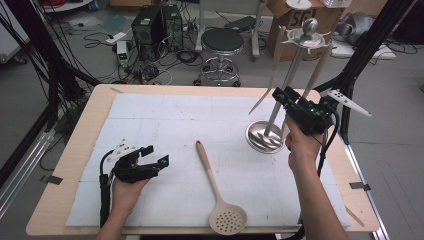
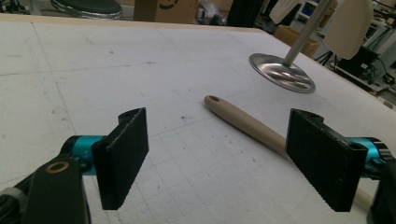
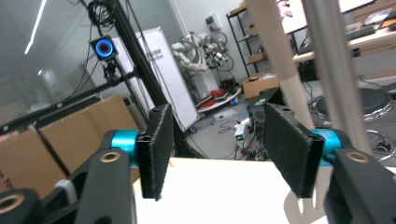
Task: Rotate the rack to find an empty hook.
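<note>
A metal utensil stand (image 1: 263, 136) with a round base rises at the right of the white mat (image 1: 165, 115). Beige utensils (image 1: 276, 60) hang from its top. My right gripper (image 1: 277, 95) is held up beside the pole, open, with nothing between its jaws. In the right gripper view (image 3: 217, 121), a beige handle (image 3: 275, 51) and the pole (image 3: 334, 70) stand just beyond the right jaw. A beige slotted spoon (image 1: 215, 190) lies flat on the mat's middle. My left gripper (image 1: 156, 155) rests low at the left, open; the spoon handle (image 2: 243, 123) lies ahead of its jaws (image 2: 217, 135).
The stand's base (image 2: 280, 74) is far right of the left gripper. Beyond the table's far edge stand a black stool (image 1: 221, 42), computer cases (image 1: 150, 25), cardboard boxes (image 1: 295, 17) and cables. Black frame posts (image 1: 367, 50) rise at the right.
</note>
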Tool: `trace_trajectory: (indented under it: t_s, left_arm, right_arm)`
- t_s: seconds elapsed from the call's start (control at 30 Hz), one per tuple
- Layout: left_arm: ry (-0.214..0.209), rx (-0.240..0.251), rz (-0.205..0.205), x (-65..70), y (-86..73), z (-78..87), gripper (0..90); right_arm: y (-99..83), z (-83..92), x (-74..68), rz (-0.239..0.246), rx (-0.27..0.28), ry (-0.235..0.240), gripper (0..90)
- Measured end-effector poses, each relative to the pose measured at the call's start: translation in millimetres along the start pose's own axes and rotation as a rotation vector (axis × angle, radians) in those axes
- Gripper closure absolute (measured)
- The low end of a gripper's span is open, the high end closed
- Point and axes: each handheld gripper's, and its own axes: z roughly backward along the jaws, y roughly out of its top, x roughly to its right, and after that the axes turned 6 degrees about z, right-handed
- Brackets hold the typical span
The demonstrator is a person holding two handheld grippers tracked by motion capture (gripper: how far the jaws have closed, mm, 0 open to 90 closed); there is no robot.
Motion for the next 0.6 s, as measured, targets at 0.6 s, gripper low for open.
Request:
trace_trajectory:
  t_s: [0.6]
  left_arm:
    - [0.002, 0.001, 0.0, 0.4, -0.2, -0.2, 22.1]
  right_arm:
    - [-27.3, -4.4, -1.5, -0.02, -0.06, 0.014, 33.7]
